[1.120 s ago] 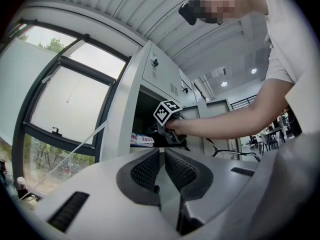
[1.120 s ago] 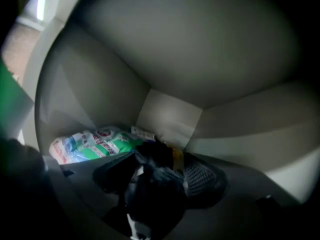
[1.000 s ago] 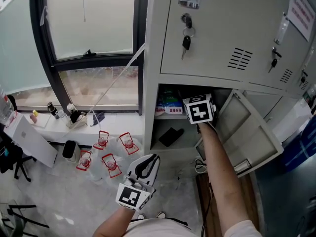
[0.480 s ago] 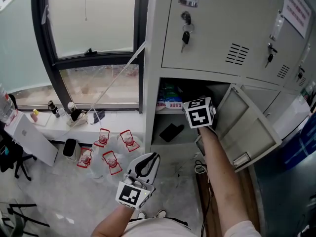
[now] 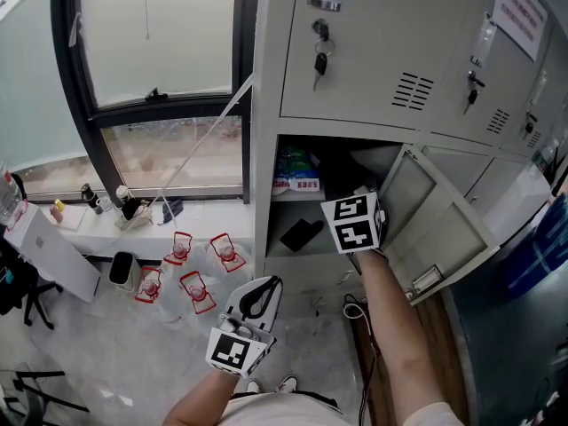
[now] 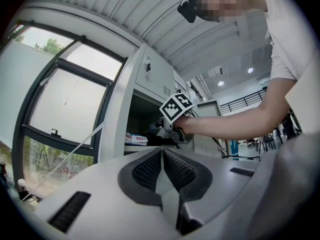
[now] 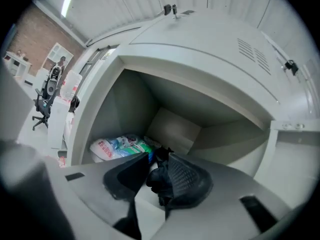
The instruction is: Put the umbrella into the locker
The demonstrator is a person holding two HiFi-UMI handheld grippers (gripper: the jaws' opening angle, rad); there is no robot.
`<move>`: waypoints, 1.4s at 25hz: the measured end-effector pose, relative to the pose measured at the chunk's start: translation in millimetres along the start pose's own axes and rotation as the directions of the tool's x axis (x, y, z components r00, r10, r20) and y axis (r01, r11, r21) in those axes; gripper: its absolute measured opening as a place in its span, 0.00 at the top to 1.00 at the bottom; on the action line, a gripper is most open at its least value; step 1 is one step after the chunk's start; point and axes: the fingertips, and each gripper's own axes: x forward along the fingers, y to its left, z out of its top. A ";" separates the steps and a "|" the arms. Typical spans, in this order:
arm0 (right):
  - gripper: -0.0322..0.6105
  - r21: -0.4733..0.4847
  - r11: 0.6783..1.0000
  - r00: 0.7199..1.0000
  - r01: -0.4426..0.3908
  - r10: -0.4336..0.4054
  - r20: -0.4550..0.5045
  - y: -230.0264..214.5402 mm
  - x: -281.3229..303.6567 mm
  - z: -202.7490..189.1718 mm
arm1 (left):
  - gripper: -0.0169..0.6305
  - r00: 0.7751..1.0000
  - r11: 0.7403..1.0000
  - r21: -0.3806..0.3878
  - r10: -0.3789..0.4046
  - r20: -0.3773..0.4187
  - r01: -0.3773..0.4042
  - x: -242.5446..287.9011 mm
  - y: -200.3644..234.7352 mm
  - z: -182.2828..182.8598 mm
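The grey locker (image 5: 266, 149) stands with its door (image 5: 435, 229) swung open to the right. In the right gripper view a dark crumpled umbrella (image 7: 156, 180) lies on the shelf inside, beside a printed packet (image 7: 120, 146). My right gripper (image 7: 157, 159) is just outside the opening and open; its jaws have just been closing, with a gap between them and no pad pressing on the umbrella. In the head view only its marker cube (image 5: 353, 222) shows. My left gripper (image 5: 264, 289) hangs low in front of me, shut and empty, its pads (image 6: 175, 169) meeting.
A flat black item (image 5: 302, 233) lies on the lower shelf. The packet (image 5: 297, 174) sits at the upper shelf's left. Several red-labelled bottles (image 5: 191, 269) stand on the floor by the window. Cables (image 5: 355, 309) lie below the locker. Keys (image 5: 319, 56) hang in the upper door.
My right hand has drawn back out of the locker opening toward me, its cube now lower in the head view. The left gripper has stayed where it was.
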 end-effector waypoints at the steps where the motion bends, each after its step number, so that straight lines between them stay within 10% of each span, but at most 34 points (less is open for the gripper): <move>1: 0.76 0.000 1.000 1.000 0.001 -0.001 0.010 1.1 -4.5 0.9 | 0.92 1.000 1.000 -0.003 0.000 -0.001 0.000 -1.4 -0.1 -1.0; 6: 0.92 -0.019 0.999 0.997 0.034 -0.033 0.071 0.0 -27.1 7.1 | 0.94 1.000 1.000 -0.006 0.003 -0.018 -0.003 -8.3 2.6 -5.5; 22: 0.92 0.109 0.986 0.979 -0.124 0.104 0.175 33.2 -109.0 -4.6 | 0.94 0.998 0.993 -0.109 0.038 -0.044 -0.043 -36.9 23.5 -15.5; 35: 0.92 0.151 0.985 0.976 -0.079 0.046 0.212 8.3 -179.5 -26.3 | 0.94 0.999 0.993 -0.114 0.042 -0.018 -0.044 -41.7 33.0 0.8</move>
